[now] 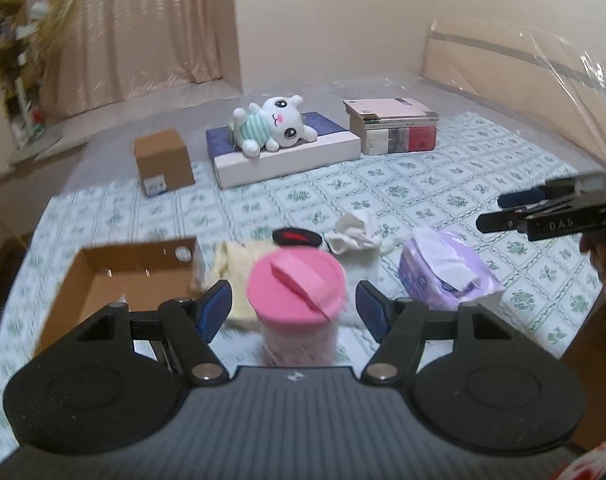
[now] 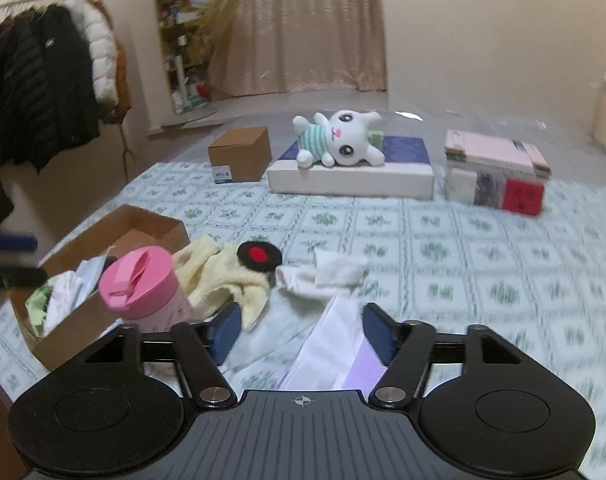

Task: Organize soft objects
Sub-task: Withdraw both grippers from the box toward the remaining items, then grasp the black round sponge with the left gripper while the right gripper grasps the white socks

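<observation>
My left gripper [image 1: 294, 312] is open. A pink-lidded cup [image 1: 297, 284] stands on the bed between its blue pads [image 1: 217, 310], with a gap on each side. Past the cup lie a pale yellow cloth [image 1: 233, 260], a black round piece with a red centre [image 1: 297, 237] and a crumpled white cloth [image 1: 357, 232]. A purple tissue pack [image 1: 447, 274] lies to the right. My right gripper [image 2: 301, 334] is open above the tissue pack's white sheet [image 2: 331, 344] and grips nothing. An open cardboard box [image 2: 143, 228] at the left holds several soft items.
A white plush cat [image 2: 339, 140] lies on a flat blue-and-white box [image 2: 351, 180] at the far side of the bed. A closed brown carton [image 2: 241, 154] sits left of it and a book stack [image 2: 497, 172] right. Coats [image 2: 43, 80] hang at the left.
</observation>
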Demonstrator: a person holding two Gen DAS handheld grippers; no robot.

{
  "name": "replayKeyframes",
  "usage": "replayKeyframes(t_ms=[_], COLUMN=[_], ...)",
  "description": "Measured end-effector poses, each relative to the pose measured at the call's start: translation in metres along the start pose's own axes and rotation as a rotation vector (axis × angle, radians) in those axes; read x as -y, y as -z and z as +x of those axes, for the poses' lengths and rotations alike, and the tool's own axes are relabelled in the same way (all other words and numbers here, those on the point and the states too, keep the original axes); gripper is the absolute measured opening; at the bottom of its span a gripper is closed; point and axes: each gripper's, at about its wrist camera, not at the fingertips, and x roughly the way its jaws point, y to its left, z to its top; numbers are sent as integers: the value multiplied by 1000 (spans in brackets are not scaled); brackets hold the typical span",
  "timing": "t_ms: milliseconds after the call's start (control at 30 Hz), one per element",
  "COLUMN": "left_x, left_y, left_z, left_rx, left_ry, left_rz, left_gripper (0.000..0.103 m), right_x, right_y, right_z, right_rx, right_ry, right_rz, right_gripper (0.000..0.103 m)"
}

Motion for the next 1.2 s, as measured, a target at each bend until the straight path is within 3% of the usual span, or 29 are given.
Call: replayKeyframes(t_ms=[233,500,767,967,1200], left_x=[-35,-64,-59,-43,-27], left_y=[-50,-85,-93,-88,-83], left_z=[49,133,212,252,300], left_rx=[-63,-133,-240,-307,-383], left_ry=[59,146,262,325,380], left_rz=[105,148,261,381,454], left_gripper=[65,65,65,71,73], right_x=[20,33,24,16,9], right_y=[-39,-56,-51,-49,-40], right_z=[48,120,181,218,256], right_rx=[-66,-231,-366,-419,-490], right_ry=[-41,-130,-215,-205,-175], right_rz=[-147,-298,-488,-554,-593], right_gripper=[74,76,77,80,80])
